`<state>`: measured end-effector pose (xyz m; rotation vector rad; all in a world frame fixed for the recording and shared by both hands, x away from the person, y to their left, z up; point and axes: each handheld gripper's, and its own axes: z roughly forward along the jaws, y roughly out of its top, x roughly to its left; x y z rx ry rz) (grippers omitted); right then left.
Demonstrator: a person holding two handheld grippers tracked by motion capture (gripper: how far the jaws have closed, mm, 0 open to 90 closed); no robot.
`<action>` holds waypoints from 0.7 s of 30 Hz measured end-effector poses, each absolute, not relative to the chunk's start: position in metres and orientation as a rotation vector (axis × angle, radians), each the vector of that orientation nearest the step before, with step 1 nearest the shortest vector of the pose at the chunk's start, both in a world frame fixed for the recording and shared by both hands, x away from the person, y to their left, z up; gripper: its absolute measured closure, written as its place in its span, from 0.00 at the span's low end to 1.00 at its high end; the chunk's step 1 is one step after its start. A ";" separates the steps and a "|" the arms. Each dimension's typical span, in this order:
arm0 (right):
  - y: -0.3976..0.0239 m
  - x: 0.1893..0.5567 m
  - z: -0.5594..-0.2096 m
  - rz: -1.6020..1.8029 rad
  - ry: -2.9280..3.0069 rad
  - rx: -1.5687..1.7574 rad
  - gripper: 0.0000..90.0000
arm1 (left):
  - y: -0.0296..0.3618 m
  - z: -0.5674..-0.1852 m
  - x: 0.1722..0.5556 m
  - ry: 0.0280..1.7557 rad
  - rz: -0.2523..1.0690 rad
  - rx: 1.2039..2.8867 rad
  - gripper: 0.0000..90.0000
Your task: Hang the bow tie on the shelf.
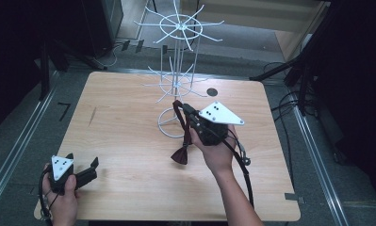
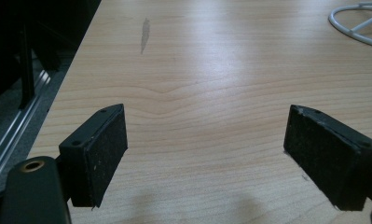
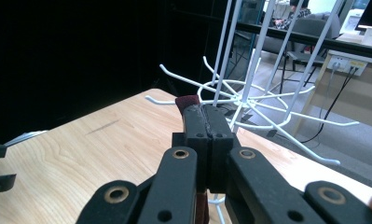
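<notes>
Over at the left, near the front left corner of the pale wooden counter [image 1: 129, 155], the left tool [image 1: 92, 164] rests low in the person's left hand [image 1: 63, 197], its jaws spread wide with nothing but bare wood grain between them; the left gripper view shows both black pads [image 2: 104, 154] well apart above the counter. Further right, a dark maroon fabric bow tie with its strap [image 1: 180, 155] hangs from the right tool [image 1: 185, 109], which is clamped tight on the strap's upper end while the bow itself dangles just above the counter, in front of the rack's round base. The right gripper view shows those jaws pressed together with a bit of maroon cloth [image 3: 187, 101] peeking out at their tips. Just behind stands the white wire display rack with radiating hooks [image 1: 178, 80], its lower ring of hooks near the raised tool. The person's right hand [image 1: 218, 153] holds that tool from below.
</notes>
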<state>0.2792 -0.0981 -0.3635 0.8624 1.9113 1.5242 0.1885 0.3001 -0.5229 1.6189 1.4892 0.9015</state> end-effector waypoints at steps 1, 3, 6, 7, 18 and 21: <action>-0.099 0.282 -0.363 1.531 1.908 0.872 1.00 | 0.300 -0.523 0.188 1.488 0.903 1.616 0.16; -0.100 0.288 -0.362 1.540 1.907 0.890 1.00 | 0.300 -0.523 0.188 1.486 0.902 1.616 0.16; -0.101 0.295 -0.363 1.527 1.911 0.908 1.00 | 0.300 -0.523 0.188 1.487 0.899 1.622 0.16; -0.101 0.298 -0.363 1.525 1.916 0.923 1.00 | 0.301 -0.523 0.188 1.488 0.899 1.623 0.16; -0.105 0.320 -0.380 1.488 1.950 1.065 1.00 | 0.300 -0.523 0.188 1.486 0.899 1.618 0.16; -0.105 0.326 -0.387 1.471 1.958 1.107 1.00 | 0.300 -0.523 0.188 1.485 0.900 1.621 0.16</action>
